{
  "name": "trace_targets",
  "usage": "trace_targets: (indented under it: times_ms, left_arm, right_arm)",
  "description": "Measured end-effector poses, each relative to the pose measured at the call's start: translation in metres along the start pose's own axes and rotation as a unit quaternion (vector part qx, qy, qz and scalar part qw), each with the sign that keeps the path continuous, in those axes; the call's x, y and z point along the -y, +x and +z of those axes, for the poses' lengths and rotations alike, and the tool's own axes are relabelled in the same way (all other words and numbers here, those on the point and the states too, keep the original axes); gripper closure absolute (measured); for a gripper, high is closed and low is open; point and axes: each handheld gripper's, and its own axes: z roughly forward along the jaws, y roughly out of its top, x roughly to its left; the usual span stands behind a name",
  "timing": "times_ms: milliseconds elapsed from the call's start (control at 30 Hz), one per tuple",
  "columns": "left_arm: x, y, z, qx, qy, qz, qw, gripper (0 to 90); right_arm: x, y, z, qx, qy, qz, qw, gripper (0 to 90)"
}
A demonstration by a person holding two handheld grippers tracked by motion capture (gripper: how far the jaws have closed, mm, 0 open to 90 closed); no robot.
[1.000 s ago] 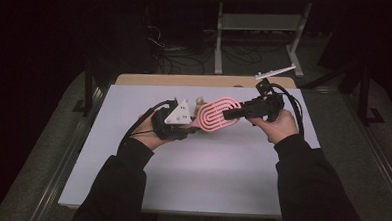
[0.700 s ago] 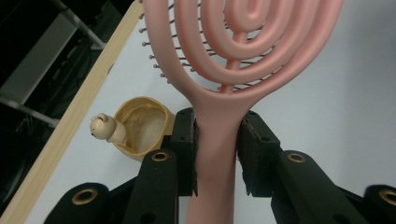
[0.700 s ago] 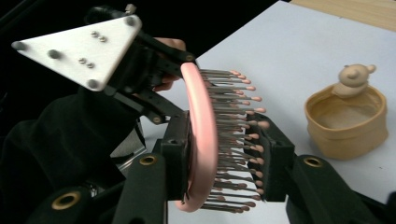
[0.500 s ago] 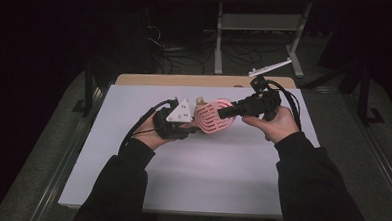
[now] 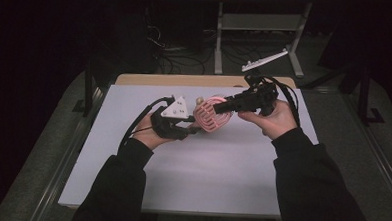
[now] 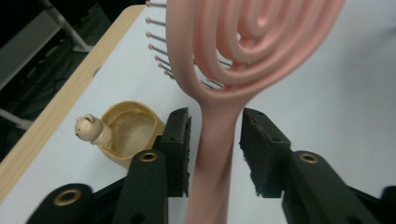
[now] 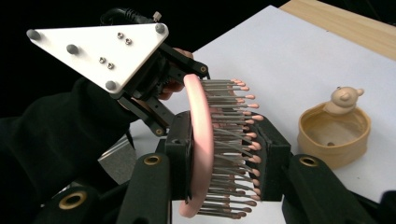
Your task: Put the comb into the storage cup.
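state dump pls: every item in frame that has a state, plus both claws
Pink hairbrush: held off the table, between both claws, bristles sideways.
Left claw: open, jaws either side of the brush handle, gaps visible on both sides.
Right claw: shut on the hairbrush head, one jaw on its back, the other on the bristle tips.
Bear cup: upright on the table, empty, untouched.

Left gripper (image 5: pixel 195 129) fingers spread apart; right gripper (image 5: pixel 218 108) fingers clamped; both raised, facing inward.

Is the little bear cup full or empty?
Empty. The right gripper view looks into the bear cup standing upright on the table, and only its bare tan floor shows inside.
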Motion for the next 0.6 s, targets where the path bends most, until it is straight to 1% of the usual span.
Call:
trace_targets:
  times_ms: [33,100,200,300,367,433,467,533,600]
  left_arm:
    - [0.000,0.001,-0.001,0.002,0.002,0.002,1.0000,60.4]
    - [0.001,0.001,-0.002,0.004,0.001,-0.004,1.0000,58.1]
    - [0.002,0.002,-0.005,0.011,-0.003,-0.009,0.9999,52.8]
    - [0.004,0.004,-0.009,0.011,-0.007,-0.013,0.9998,47.9]
    - [0.005,0.005,-0.012,0.008,-0.014,-0.017,0.9997,45.9]
    - [0.006,0.007,-0.017,0.012,-0.025,-0.021,0.9994,43.3]
    - [0.007,0.008,-0.019,0.014,-0.031,-0.024,0.9991,42.0]
    - [0.008,0.010,-0.024,0.011,-0.041,-0.029,0.9987,37.9]
    - [0.009,0.012,-0.028,0.009,-0.048,-0.033,0.9983,34.3]
  right_arm:
    - [-0.001,0.001,-0.001,-0.001,-0.002,0.001,1.0000,63.4]
    - [-0.003,0.002,-0.002,0.000,0.000,0.001,1.0000,63.4]
    - [-0.007,0.004,-0.006,0.008,0.005,-0.001,1.0000,63.4]
    - [-0.011,0.007,-0.010,0.009,0.009,-0.011,0.9999,63.4]
    - [-0.014,0.010,-0.012,0.017,0.012,-0.015,0.9997,63.4]
    - [-0.017,0.012,-0.014,0.024,0.015,-0.019,0.9994,63.4]
    - [-0.018,0.012,-0.015,0.026,0.015,-0.018,0.9994,63.4]
    - [-0.020,0.012,-0.016,0.027,0.016,-0.018,0.9994,63.4]
    - [-0.022,0.013,-0.018,0.033,0.015,-0.020,0.9991,63.4]
